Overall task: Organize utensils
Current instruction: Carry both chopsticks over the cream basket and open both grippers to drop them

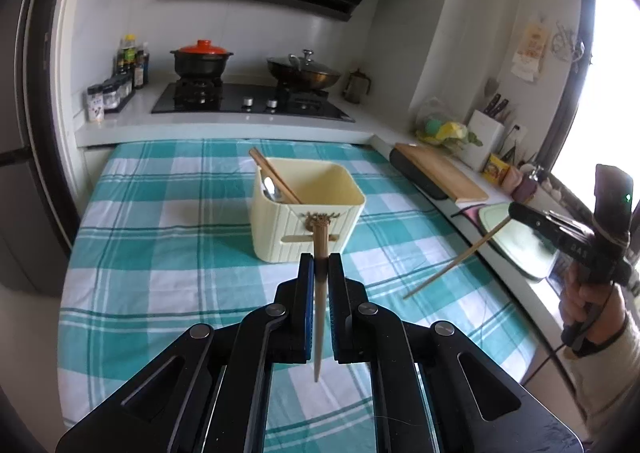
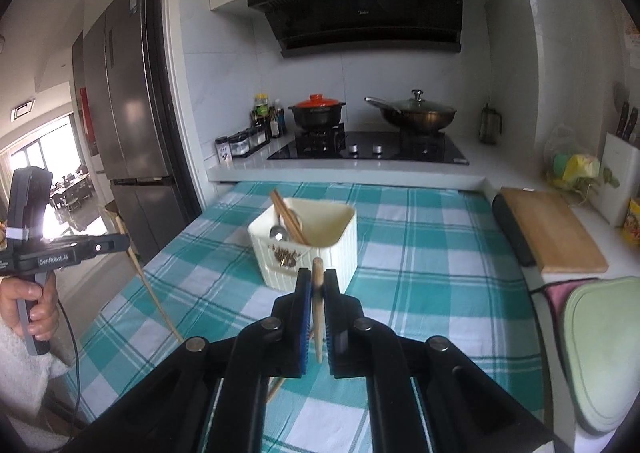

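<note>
Left gripper point(image 1: 321, 265) clamps one chopstick point(image 1: 320, 293) upright; right gripper point(image 2: 317, 281) pinches another chopstick point(image 2: 318, 305). Both are held above the checked tablecloth point(image 1: 160, 221), just short of the cream holder point(image 1: 308, 209), which already contains chopsticks and a spoon point(image 1: 269, 185). Step: carrying to holder. Next: tip each over the rim, unclench. Readable: "GenRobot.AI" on the left gripper.
</note>
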The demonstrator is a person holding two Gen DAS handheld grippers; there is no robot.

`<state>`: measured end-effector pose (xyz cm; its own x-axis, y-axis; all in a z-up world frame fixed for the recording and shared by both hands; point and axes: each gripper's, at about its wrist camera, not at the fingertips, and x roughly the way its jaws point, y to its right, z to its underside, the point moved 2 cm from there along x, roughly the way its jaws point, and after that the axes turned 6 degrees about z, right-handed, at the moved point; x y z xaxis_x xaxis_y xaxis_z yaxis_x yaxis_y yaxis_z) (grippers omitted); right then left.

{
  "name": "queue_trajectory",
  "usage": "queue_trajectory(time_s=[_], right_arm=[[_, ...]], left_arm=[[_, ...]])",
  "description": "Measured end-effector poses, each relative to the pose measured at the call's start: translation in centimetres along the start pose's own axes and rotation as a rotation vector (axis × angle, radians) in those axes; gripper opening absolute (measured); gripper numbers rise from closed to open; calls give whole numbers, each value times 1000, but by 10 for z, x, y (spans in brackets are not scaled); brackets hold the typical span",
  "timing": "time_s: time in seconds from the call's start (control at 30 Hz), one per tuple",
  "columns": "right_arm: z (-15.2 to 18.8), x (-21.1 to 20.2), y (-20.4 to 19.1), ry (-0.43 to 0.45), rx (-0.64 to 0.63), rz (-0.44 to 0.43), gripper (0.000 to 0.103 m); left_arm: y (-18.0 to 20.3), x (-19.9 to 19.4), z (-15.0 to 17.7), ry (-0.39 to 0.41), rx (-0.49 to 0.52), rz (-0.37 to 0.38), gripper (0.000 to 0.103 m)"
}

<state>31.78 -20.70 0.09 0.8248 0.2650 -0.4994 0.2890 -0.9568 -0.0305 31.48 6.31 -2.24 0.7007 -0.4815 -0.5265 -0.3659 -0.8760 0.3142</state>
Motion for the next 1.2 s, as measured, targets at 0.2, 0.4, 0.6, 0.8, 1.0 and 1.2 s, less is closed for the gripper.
queue_trajectory(time_s=[0.2, 0.4, 0.6, 0.8, 1.0, 1.2], right_arm=[[-11, 1, 3, -14, -16, 7, 6], [-20, 9, 7, -44, -20, 7, 6], [-63, 19, 7, 13, -29, 10, 6], [-118, 31, -4, 162, -11, 2, 6], [-146, 76, -20, 259, -19, -5, 6], [-131, 160, -29, 46, -46, -13, 6]], left_arm=[[-1, -5, -3, 0, 5, 2, 5], [-1, -17, -22, 16, 17, 4, 5], [10, -30, -81, 121, 61, -19, 5], [19, -18, -139, 258, 95, -73, 5], [11, 38, -162, 297, 91, -127, 5], [-24, 116, -151, 105, -17, -116, 5]])
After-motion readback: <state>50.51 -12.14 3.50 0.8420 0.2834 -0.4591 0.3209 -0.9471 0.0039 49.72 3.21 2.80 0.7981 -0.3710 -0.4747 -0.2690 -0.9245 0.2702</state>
